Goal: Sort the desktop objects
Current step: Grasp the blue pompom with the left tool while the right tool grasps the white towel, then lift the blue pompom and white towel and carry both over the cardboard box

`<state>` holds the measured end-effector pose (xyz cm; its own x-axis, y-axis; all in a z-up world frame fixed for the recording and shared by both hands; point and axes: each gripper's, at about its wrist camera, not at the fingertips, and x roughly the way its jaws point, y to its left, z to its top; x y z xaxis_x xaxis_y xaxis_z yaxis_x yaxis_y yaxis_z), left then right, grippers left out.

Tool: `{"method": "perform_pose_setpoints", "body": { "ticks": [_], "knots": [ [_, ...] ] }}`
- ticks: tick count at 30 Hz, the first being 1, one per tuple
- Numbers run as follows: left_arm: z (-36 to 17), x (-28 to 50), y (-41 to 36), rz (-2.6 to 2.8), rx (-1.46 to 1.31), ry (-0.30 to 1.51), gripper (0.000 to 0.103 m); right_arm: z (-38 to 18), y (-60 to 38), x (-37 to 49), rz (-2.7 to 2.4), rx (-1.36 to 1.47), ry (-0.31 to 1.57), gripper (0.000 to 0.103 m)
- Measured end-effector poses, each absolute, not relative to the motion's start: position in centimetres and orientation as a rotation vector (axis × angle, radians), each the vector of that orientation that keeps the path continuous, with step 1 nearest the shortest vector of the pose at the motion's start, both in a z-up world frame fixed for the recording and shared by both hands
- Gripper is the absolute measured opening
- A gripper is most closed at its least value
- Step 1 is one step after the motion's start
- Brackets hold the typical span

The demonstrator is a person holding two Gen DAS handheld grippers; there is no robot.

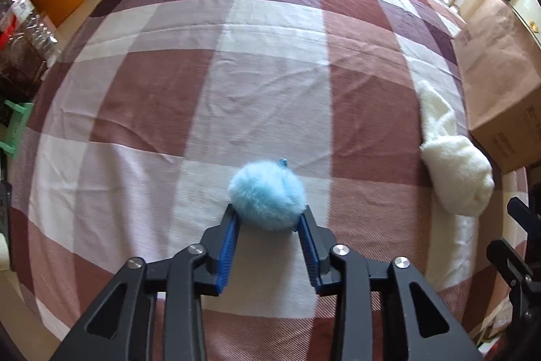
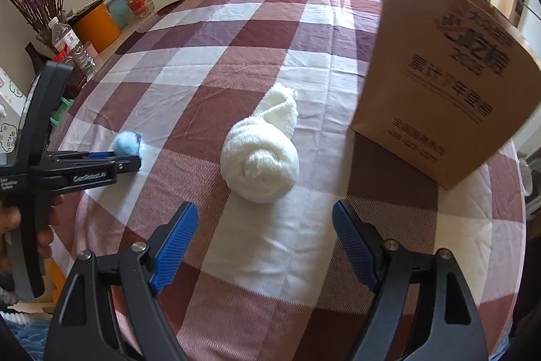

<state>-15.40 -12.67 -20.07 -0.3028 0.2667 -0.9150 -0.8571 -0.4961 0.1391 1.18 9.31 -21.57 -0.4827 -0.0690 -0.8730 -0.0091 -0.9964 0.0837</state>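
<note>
left hand-held gripper (image 2: 137,162): "GenRobot.AI", "Data Acquisition System" | paper bag (image 2: 443,97): Chinese print, blurred, "7"

Between the left gripper's (image 1: 268,219) ribbed blue pads sits a fluffy blue pompom (image 1: 267,195). Ahead of the right gripper (image 2: 265,219) lies a rolled white terry towel (image 2: 260,164) on matt woven checked cloth (image 2: 304,242). Right of it stands a matt brown paper bag (image 2: 439,83).

A fluffy blue pompom (image 1: 267,195) is seen on the checked tablecloth (image 1: 169,83), set between the blue pads (image 1: 230,246) of the left gripper (image 1: 268,219); the pads appear to touch its fur, though pressure cannot be judged. A rolled white towel (image 1: 456,168) lies well right, beside a brown paper bag (image 1: 500,83).
</note>
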Motion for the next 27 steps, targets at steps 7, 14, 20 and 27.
{"method": "perform_pose_setpoints", "body": {
  "ticks": [7,14,20,27],
  "knots": [
    [-20.5,-15.9,-11.5,1.946,-1.173,0.806,0.047,-24.5,8.4,-2.8,-2.648,1.606,-0.069,0.086],
    [-20.3,-16.2,-11.8,1.953,-1.159,0.8,0.031,-26.5,8.1,-4.3,-2.612,1.62,-0.021,0.069],
    [-20.2,-15.6,-12.5,1.906,-1.102,0.888,0.029,-26.6,8.7,-3.8,-2.587,1.632,-0.093,0.061],
    [-20.5,-15.5,-12.3,1.909,-1.095,0.893,0.033,-26.3,8.7,-3.3,-2.592,1.634,-0.059,0.085]
  ]
}}
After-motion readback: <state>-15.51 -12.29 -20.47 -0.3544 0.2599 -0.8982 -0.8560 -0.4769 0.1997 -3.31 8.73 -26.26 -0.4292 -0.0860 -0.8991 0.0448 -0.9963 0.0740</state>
